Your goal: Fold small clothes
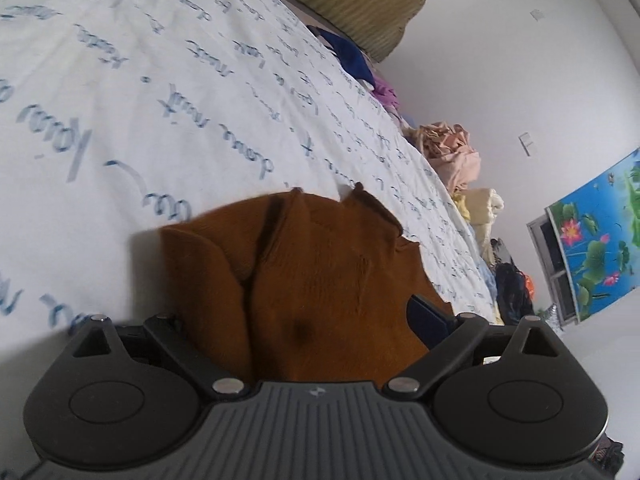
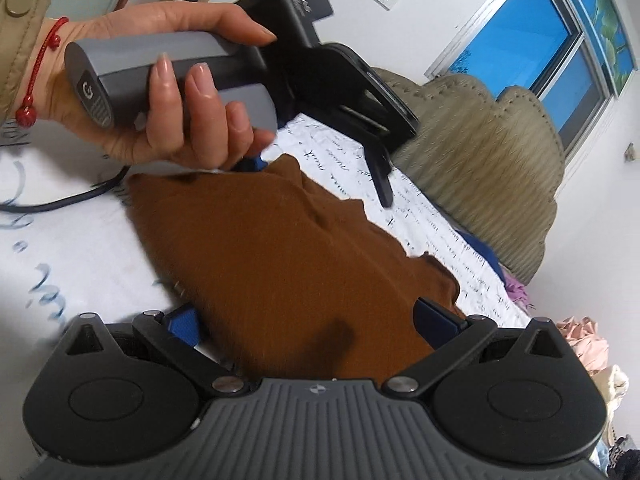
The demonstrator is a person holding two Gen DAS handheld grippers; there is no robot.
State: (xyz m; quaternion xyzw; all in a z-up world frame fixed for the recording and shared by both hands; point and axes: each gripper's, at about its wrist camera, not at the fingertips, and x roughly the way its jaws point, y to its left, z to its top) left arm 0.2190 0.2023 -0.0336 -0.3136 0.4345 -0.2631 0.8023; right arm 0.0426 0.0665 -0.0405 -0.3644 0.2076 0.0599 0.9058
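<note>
A brown knit garment point(image 1: 320, 260) lies crumpled on the white script-printed bed sheet point(image 1: 160, 100). My left gripper point(image 1: 296, 308) stands open with the garment bunched between its wide-apart jaws; one blue pad point(image 1: 424, 316) shows and the other is hidden under the cloth. In the right wrist view the same garment point(image 2: 280, 248) fills the gap of my open right gripper point(image 2: 308, 320), with blue pads point(image 2: 184, 324) on either side. A hand point(image 2: 168, 92) holds the left gripper point(image 2: 316, 182) at the garment's far edge, one finger point(image 2: 382, 184) sticking out over the sheet point(image 2: 60, 248).
A beige padded headboard point(image 2: 480, 160) borders the bed. Along the bed's far edge lie blue cloth point(image 1: 348, 52), purple cloth point(image 1: 384, 92) and a pile of peach and cream clothes point(image 1: 452, 152). A dark cable point(image 2: 80, 200) trails across the sheet. A window point(image 2: 540, 40) is in the wall.
</note>
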